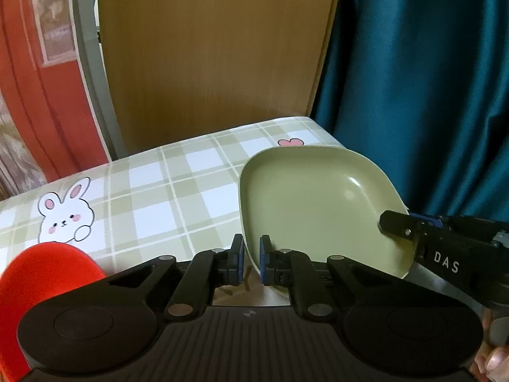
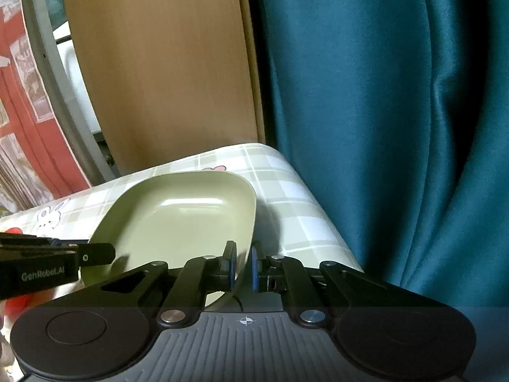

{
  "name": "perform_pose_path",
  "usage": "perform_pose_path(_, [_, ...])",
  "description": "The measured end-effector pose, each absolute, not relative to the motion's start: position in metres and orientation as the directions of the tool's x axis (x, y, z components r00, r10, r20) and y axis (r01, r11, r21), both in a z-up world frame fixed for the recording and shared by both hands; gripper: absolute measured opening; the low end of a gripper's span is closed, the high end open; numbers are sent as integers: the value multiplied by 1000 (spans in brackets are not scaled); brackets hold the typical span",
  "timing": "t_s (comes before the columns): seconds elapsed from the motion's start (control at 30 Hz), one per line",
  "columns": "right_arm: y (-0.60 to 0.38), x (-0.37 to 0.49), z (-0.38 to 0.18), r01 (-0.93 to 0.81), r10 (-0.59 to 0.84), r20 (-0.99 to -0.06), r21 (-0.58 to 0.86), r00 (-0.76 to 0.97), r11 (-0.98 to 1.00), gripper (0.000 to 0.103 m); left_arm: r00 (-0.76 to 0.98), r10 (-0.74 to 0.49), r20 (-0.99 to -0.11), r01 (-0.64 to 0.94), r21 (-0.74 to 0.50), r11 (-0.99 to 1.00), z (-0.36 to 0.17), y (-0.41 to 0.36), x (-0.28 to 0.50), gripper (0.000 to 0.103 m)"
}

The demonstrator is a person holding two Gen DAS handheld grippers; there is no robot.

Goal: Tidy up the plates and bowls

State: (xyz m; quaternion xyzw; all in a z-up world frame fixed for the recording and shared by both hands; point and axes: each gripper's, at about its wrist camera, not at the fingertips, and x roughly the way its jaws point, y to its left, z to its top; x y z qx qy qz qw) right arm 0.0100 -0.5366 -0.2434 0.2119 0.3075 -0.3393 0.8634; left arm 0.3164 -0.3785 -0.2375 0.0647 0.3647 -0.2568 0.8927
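**Green plate and red dish on the checked table**

A pale green, rounded-square plate (image 1: 311, 203) with a raised rim and glossy inside, empty, sits tilted over the table's far right corner, its rim pinched on two opposite sides. A red, rounded dish (image 1: 41, 273), partly hidden, lies well apart at the table's near left.

Both black two-finger grippers are closed: the left gripper (image 1: 252, 259) clamps the near-left rim of the green squarish plate (image 1: 311, 203), the right gripper (image 2: 244, 265) its near-right rim.
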Motion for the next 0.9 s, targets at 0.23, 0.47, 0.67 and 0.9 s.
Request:
perform_pose_path(0.23, [-518,2,-223,721,-461,-653,194,601,665,8,619,-404,-674,503,-55,863,-220,-364,298,11])
perform_pose_path(0.47, [-490,-1,-193,704,-463,-621,214,633,677,8,650,-391,-651,501,-20,865,-195,-346,272,12])
perform_pose_path(0.67, [-463,4,-167,681,-455,-599,216,658,700,8,673,-388,-630,484,-22,875,-176,-321,261,12])
perform_pose_path(0.9, [-425,27,-143,647,-436,-575,227,692,728,8,708,-363,-606,443,-20,896,-157,-280,251,12])
